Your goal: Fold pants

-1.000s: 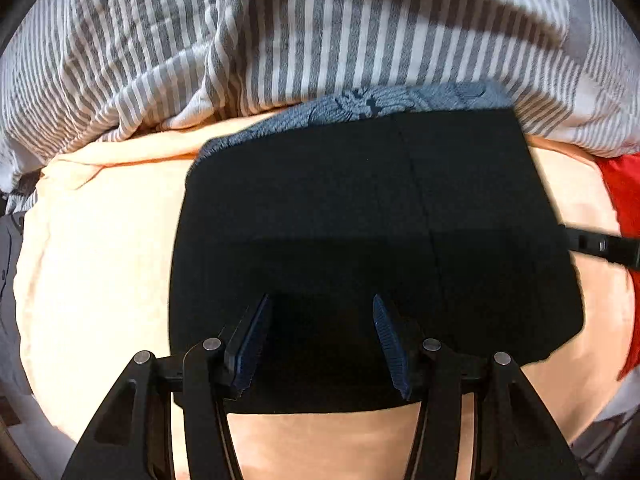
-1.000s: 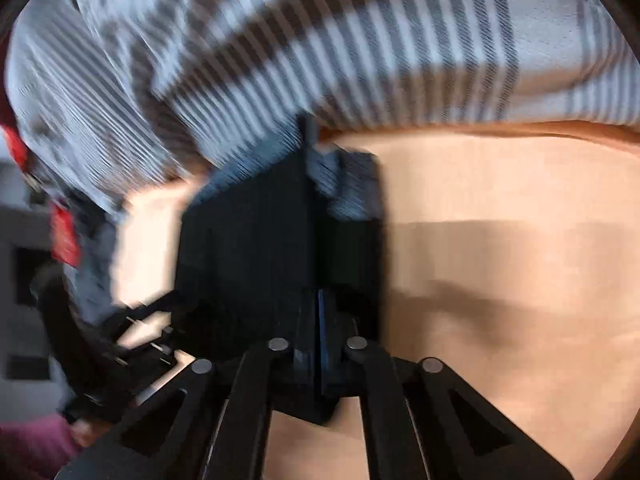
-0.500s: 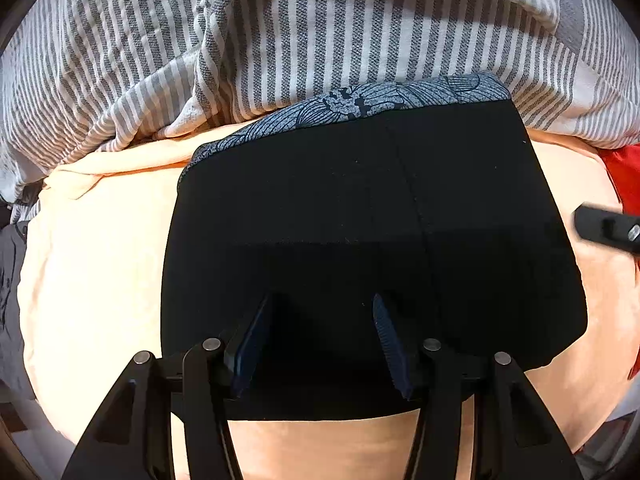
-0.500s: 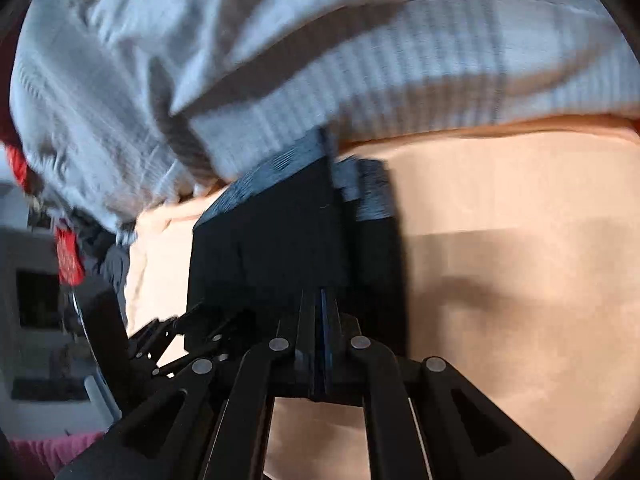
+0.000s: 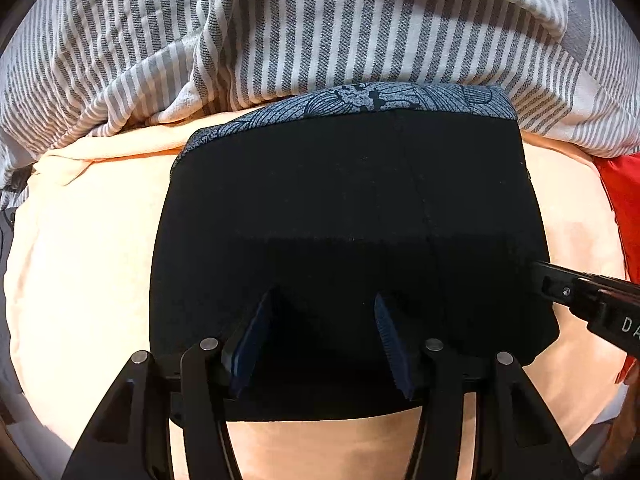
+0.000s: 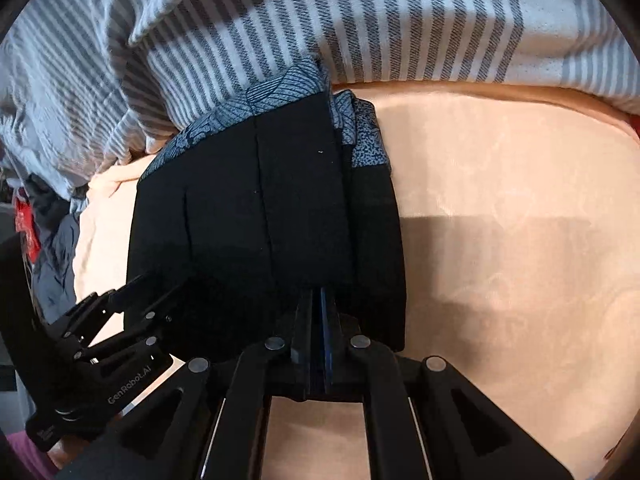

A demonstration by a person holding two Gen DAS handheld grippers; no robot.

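since the earlier frame the right tongs point(image 6: 318, 304) have slid sideways w/ their pinched edge, so the top flap of the pants point(image 5: 348, 232) now lies farther over the stack and the right tongs' tip pokes in at the pants' right edge in the left wrist view; there it sat clear of the cloth just before. left tongs point(image 5: 326, 322) haven't shifted, though their jaws have just been opening a touch, w/ black cloth under and between them but no pinch visible.

pants: black, folded to a squat rectangle, patterned blue-grey waistband point(image 5: 372, 100) at the far edge. they lie mid-bed on the peach sheet point(image 5: 80, 240), waistband touching the heaped striped duvet point(image 5: 320, 28) at the far side of the bed. right wrist view shows layers stepped at the right side, lower ones sticking out past the top flap.

right tongs: closed tight on a thin edge of the black cloth at the near right side. left tongs: about half open, pointing steeply down, tips at or on the near part of the stack; can't tell if they press it.

judgement: a late fold is being laid, nearly done. risks:
- left tongs don't pin the stack, so the drag could pull the whole bundle sideways, layers skewing.
- thin pinch may slip, flap drops short or creased.
- waistband against the duvet could snag and bunch.
- soft sheet may ruck under the drag.

red cloth point(image 5: 624, 200) sits at the bed's right edge, apart from the pants.
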